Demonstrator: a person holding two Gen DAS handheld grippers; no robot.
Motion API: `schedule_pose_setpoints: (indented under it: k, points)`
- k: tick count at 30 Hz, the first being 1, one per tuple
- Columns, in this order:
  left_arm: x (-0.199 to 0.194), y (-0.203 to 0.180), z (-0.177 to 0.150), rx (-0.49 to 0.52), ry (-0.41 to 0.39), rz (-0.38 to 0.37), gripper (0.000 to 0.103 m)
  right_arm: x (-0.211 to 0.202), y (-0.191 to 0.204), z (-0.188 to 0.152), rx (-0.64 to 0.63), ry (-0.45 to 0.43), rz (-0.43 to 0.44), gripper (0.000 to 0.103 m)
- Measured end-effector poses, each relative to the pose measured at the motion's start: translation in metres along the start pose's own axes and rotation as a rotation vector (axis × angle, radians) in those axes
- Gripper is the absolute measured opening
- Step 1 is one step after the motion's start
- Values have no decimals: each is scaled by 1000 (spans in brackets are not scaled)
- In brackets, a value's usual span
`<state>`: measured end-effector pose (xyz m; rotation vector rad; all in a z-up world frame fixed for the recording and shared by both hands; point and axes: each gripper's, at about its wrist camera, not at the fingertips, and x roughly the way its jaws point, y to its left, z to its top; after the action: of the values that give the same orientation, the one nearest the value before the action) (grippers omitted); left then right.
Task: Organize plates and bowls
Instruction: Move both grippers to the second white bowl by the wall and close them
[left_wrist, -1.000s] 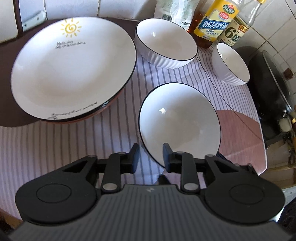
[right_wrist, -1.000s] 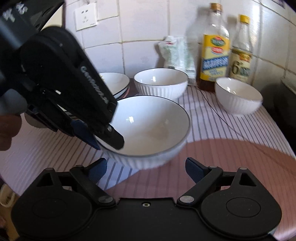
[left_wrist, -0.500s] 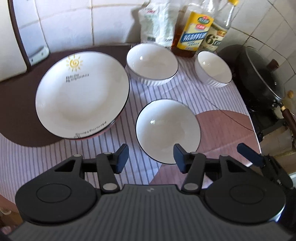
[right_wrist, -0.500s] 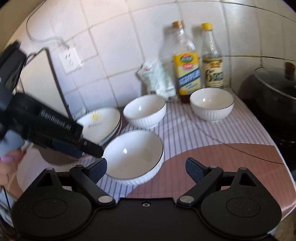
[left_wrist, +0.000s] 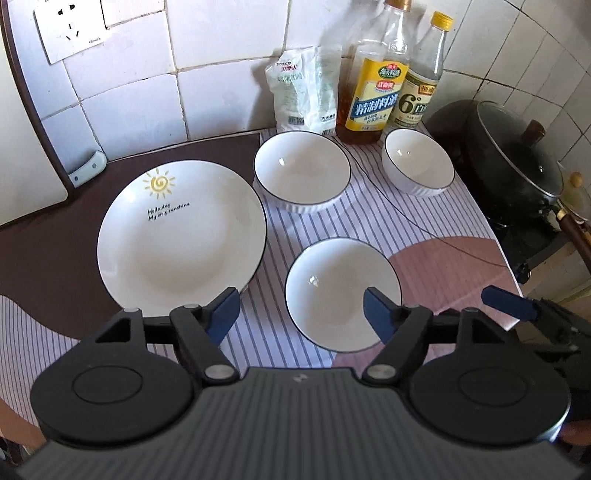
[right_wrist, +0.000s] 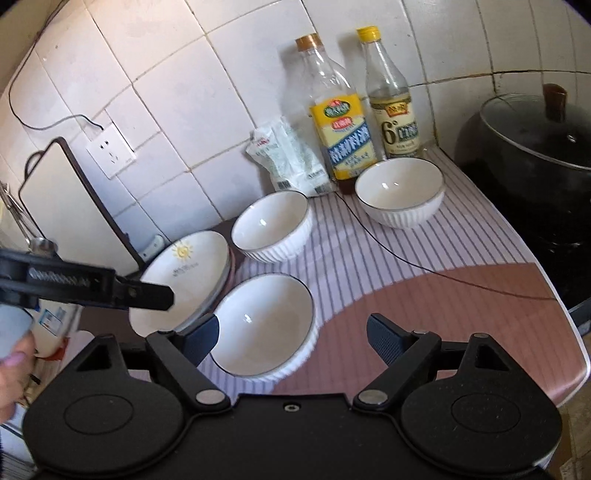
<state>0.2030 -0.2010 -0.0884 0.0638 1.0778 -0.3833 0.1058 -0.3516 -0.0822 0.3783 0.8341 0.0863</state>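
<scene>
White ribbed bowl (left_wrist: 341, 291), thin dark rim, upright.

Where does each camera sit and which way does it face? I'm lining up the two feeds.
Left wrist: on the left gripper, looking steeply down at the sun-printed white plate and nearest black-rimmed white bowl; its own open fingers show, jaws just opening, empty.
Right wrist: on the right gripper, angled down toward the tiled wall; its own open fingers, the left gripper and a hand show.
Shared: plate, three bowls, yellow-labelled oil bottle, black lidded wok.
</scene>
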Motion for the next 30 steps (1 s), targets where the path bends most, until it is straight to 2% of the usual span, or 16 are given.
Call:
schedule_pose_setpoints:
  k: [8,10,14,19,26,29,30]
  points:
    - [20,20,32,5,-29,3,76,27,-2,42,91,58,78,84]
    - [30,28,41,-2,-31,3,76,37,-1,48,86,73,91,75]
    - [57,43,57,-7,-28,4,76,63,0,57,96,92,123,67]
    - [89,50,76,14,-28,-2,76,103,-4,66,135,116,97,59]
    - [123,57,100,41,-43,13,75,149,-21,79,226,145,65,55]
    - [139,60,108,43,-17,40,74,165,-25,84,252,152,52,43]
    - [143,61,110,46,-11,46,75,170,-25,87,241,158,40,31]
